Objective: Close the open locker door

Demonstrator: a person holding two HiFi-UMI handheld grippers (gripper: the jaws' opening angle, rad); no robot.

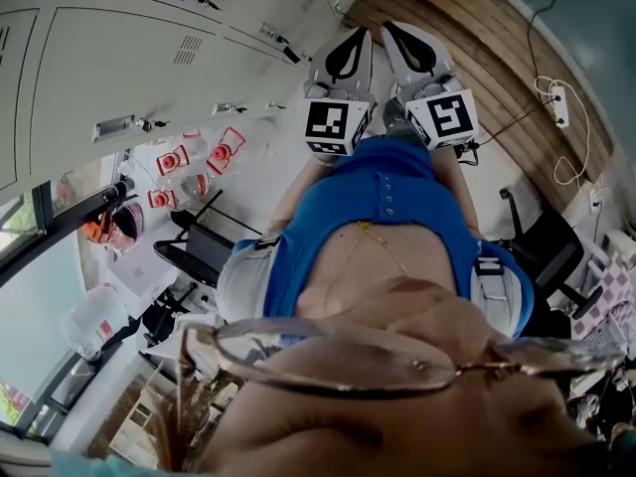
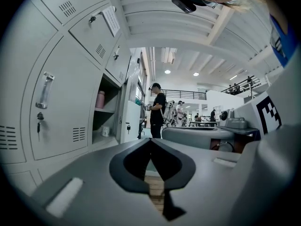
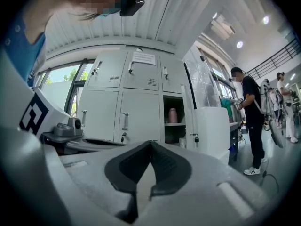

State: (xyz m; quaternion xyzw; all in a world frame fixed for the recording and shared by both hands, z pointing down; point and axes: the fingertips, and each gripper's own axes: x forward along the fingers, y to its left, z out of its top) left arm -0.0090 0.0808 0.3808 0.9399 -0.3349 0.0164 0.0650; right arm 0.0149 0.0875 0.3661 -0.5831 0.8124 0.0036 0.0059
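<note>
Two handheld grippers are held out side by side in front of a blue shirt, each carrying a black-and-white marker cube (image 1: 336,125), and neither grasps anything. On the left gripper (image 2: 150,141) the dark fingers are pressed together, tips meeting with nothing between them. The right gripper (image 3: 150,144) looks the same, its fingers shut tip to tip on empty air. Both are well apart from the bank of pale grey metal lockers (image 3: 101,114).

In the right gripper view the lockers run from nine o'clock to the centre. The pale grey metal locker door (image 3: 212,128) stands swung out at about three o'clock from the fingertips, just right of its own compartment, with a small key (image 3: 196,139) hanging near its left edge. Inside that compartment a pink bottle (image 3: 172,115) stands upright on the shelf. The neighbouring doors are shut, and a white paper notice (image 3: 143,58) is stuck on an upper door at twelve o'clock.

In the left gripper view the same open compartment and door sit at ten o'clock from the fingertips, beyond a closed door with a chrome handle.

A person in a black shirt (image 3: 249,112) stands past the open door at three o'clock, facing away from the lockers.
</note>
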